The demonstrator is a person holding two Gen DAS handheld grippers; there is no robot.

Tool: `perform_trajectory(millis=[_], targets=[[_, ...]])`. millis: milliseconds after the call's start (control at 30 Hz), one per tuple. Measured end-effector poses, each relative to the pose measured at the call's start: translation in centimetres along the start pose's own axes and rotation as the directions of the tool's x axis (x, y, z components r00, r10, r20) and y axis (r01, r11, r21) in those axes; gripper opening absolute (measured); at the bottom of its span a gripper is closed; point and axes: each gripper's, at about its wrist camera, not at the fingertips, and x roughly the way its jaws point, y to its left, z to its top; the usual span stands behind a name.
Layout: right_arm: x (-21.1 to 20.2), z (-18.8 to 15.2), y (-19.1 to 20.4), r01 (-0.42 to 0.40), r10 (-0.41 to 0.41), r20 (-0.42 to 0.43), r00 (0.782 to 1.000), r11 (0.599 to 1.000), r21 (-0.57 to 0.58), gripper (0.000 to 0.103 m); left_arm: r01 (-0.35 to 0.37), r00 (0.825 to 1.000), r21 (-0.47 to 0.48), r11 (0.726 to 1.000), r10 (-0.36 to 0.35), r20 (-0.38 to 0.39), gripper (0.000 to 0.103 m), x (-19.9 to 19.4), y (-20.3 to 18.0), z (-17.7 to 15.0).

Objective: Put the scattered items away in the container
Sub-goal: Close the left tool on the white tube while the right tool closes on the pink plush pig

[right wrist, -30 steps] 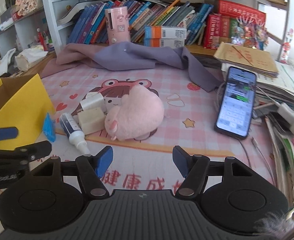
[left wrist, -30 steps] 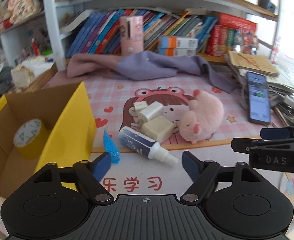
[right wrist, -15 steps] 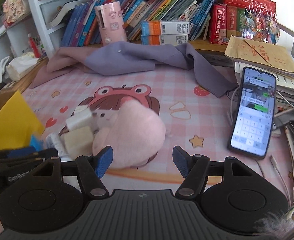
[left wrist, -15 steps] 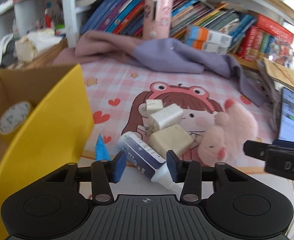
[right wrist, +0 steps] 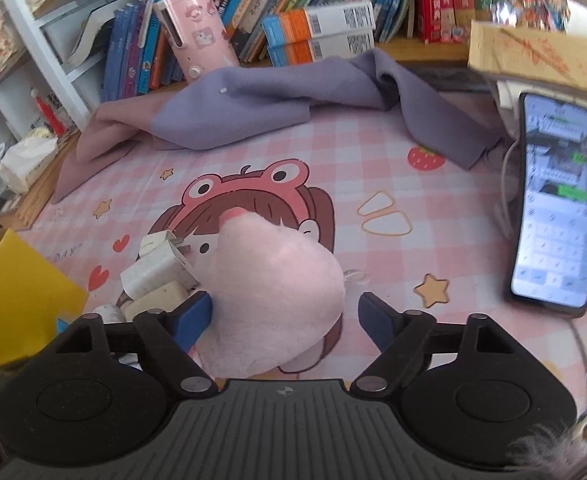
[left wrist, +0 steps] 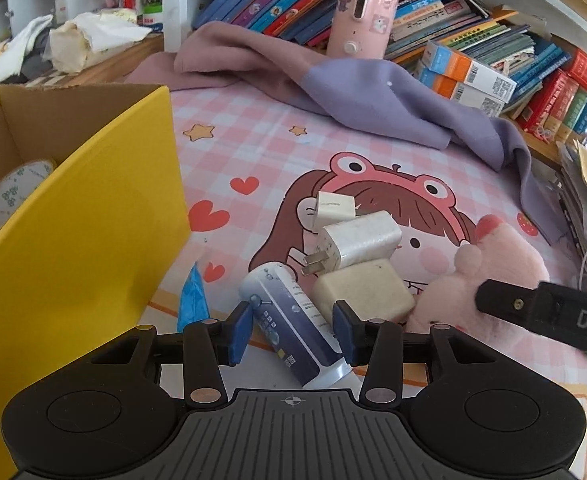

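1. Now straddling the spray bottle [left wrist: 289, 332], lower centre: left tool [left wrist: 291, 332], pads close beside it, contact unclear.
2. Just widened around the pink plush [right wrist: 277, 296]: right tool [right wrist: 285, 316], right pad clear of it.
3. Beyond, chargers [left wrist: 357, 240]; yellow box [left wrist: 85, 216] at left.

Chargers [left wrist: 357, 240] crowd bottle [left wrist: 289, 328]; yellow box wall [left wrist: 93, 220] blocks left.

Our two hand-held grippers, matt black all over

We see each gripper, left [left wrist: 291, 334] and right [right wrist: 285, 316], with a ribbed grey-black body, two round black discs, silver rivets on angular linkage arms, and blue pads; white letters "DA" mark ours on the right.
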Motion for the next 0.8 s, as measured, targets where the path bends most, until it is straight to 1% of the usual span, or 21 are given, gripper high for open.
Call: perform_trajectory(millis=[67, 200, 300, 367, 500, 600, 700, 800], targets=[[0.5, 0.2, -0.2, -0.016, 0.017, -0.013, 1.0, 0.999, 0.031, 0.082, 0.008, 1.0, -0.017, 1.0, -0.009, -0.009, 0.041, -0.1, 0.1, 0.0], [1.4, 0.6, -0.3, -0.038, 0.041, -0.037, 0.998, 0.997, 0.073, 0.082, 0.011, 1.0, -0.049, 0.999, -0.011, -0.013, 0.041, -0.3, 0.6, -0.1], [1.9, 0.7, -0.3, -0.051, 0.056, -0.046, 0.997, 0.995, 0.091, 0.082, -0.024, 1.0, -0.09, 0.996, 0.023, -0.007, 0.041, -0.9, 0.9, -0.2], [2.1, 0.8, -0.4, -0.054, 0.059, -0.045, 0.997, 0.994, 0.099, 0.082, -0.036, 0.999, -0.08, 0.996, 0.035, -0.011, 0.04, -0.9, 0.7, -0.1], [2.6, 0.9, -0.6, -0.062, 0.069, -0.052, 0.996, 0.99, 0.124, 0.082, -0.024, 0.999, -0.059, 0.998, 0.022, -0.031, 0.04, 0.2, 0.2, 0.4], [2.7, 0.9, -0.6, -0.062, 0.069, -0.051, 0.996, 0.991, 0.119, 0.082, -0.034, 0.999, -0.051, 0.998, 0.033, -0.026, 0.04, 0.6, -0.1, 0.4], [3.1, 0.9, -0.8, -0.072, 0.08, -0.056, 0.995, 0.987, 0.141, 0.082, -0.021, 0.999, -0.088, 0.996, 0.018, -0.03, 0.041, 0.9, 0.3, 0.3], [3.7, 0.9, -1.1, -0.084, 0.098, -0.068, 0.993, 0.98, 0.182, 0.082, 0.016, 0.999, -0.188, 0.982, -0.024, -0.036, 0.039, 1.0, 1.5, 0.1]])
